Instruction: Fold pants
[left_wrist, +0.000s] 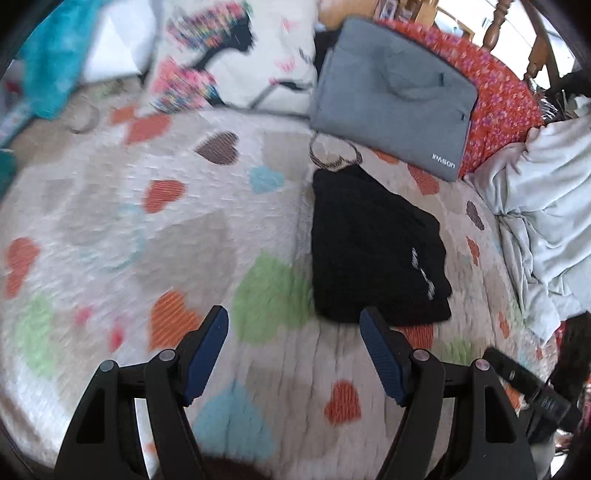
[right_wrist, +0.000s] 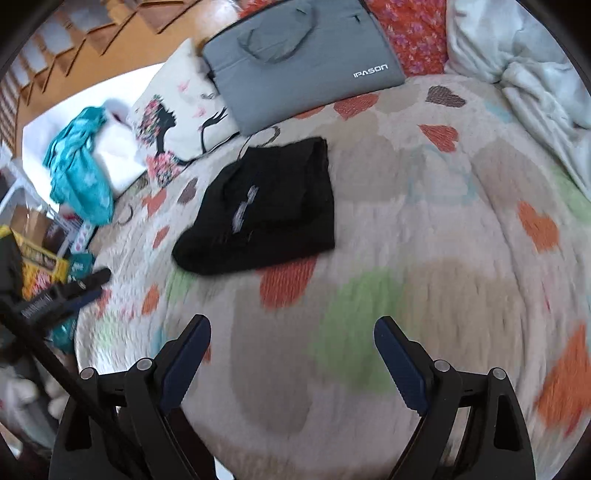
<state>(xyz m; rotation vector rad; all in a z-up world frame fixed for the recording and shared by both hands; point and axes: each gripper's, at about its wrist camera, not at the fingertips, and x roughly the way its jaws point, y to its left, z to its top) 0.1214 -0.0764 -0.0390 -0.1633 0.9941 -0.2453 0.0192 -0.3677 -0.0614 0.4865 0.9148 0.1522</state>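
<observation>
Motion blur smears the heart-print bedspread (left_wrist: 155, 229) across the left wrist view, and the hearts near the black pants (left_wrist: 373, 247) lose their edges. The white marking on the pants (right_wrist: 245, 208) is too soft to read in either view. Left of the pants, the printed pillow (left_wrist: 236, 55) is blurred, its figure a streak of colour. The grey laptop bag (right_wrist: 295, 74) beyond the pants is cut off by the top edge in the right wrist view. The pale blanket (left_wrist: 546, 206), right of the pants, runs out of frame. The left tongs (right_wrist: 79, 290) are mostly hidden at the frame's left edge.
</observation>
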